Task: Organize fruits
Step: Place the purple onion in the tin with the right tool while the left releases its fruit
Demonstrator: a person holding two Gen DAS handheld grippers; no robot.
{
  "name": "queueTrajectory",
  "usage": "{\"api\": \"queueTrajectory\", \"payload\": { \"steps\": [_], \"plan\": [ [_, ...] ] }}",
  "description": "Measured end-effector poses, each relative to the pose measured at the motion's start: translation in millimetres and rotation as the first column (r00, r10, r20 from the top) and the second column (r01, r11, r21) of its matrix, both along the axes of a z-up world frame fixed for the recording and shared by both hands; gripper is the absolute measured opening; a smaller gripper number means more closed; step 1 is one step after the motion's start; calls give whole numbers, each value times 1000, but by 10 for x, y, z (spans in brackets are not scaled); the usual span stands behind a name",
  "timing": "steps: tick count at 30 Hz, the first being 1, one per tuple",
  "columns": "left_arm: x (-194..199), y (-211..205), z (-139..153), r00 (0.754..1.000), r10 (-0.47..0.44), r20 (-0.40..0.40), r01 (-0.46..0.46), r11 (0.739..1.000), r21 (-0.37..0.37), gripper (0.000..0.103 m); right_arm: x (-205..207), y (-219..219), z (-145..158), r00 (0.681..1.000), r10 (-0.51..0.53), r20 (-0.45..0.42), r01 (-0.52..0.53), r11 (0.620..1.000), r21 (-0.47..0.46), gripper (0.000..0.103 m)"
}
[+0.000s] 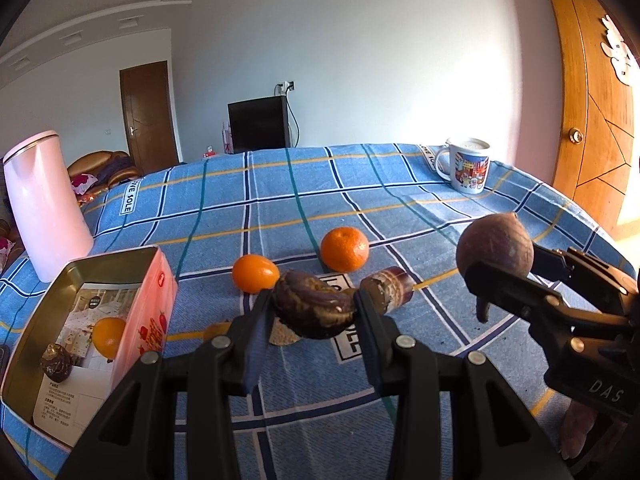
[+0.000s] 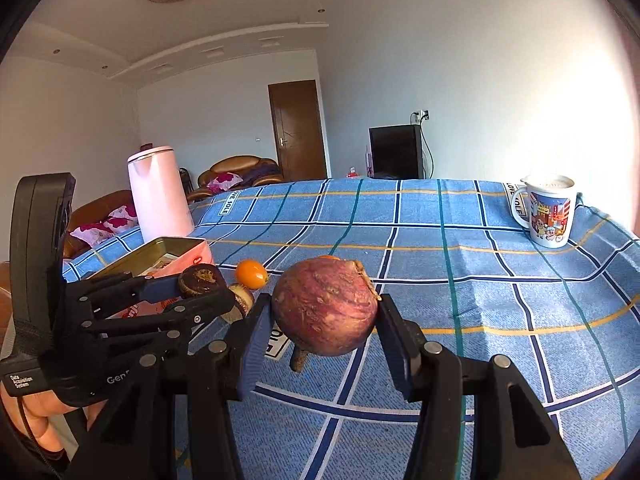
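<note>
1. The left tool (image 1: 314, 312) is clamped on a dark brown water chestnut (image 1: 314, 308), its 2 fingers (image 1: 256, 320) pressing either side and holding it clear of the blue checked cloth (image 1: 280, 200) on the worktop.
2. The right tool (image 2: 324, 320) is clamped on a round reddish-purple root (image 2: 325, 306), also lifted off the cloth; a short stub hangs under it.
3. In the left wrist view the right tool (image 1: 500, 276) stands at the right edge with the root (image 1: 494, 246) in its jaws, well apart from the left tool.
4. In the right wrist view the left tool (image 2: 208, 288) shows at the left with the water chestnut (image 2: 201, 279) between its tips; part of a hand (image 2: 40, 412) shows below it.
5. An open tin (image 1: 132, 292) lies at the left, near the left tool. It holds 1 orange fruit (image 1: 108, 336) and 1 dark chestnut (image 1: 56, 362) on a printed sheet.
6. On the cloth beyond the left tool lie a small orange (image 1: 255, 273) and a larger orange (image 1: 344, 249), apart from each other, and a second brown chestnut (image 1: 386, 290) just right of the held one.
7. A pink kettle (image 1: 44, 208) stands behind the tin; a printed mug (image 1: 466, 164) stands at the far right corner.
</note>
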State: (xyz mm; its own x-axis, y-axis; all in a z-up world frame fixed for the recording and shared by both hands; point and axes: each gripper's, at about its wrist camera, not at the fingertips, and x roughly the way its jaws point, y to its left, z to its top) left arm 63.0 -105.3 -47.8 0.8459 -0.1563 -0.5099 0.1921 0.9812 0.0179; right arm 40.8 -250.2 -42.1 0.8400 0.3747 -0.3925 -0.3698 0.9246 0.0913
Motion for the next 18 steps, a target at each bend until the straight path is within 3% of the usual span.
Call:
{"api": "queueTrajectory", "payload": {
  "steps": [18],
  "plan": [
    [-145,25,65,996,15,90,-15,1000,-3,42,-143,-12,36,996,17,92,-17,1000,8,54]
  ]
}}
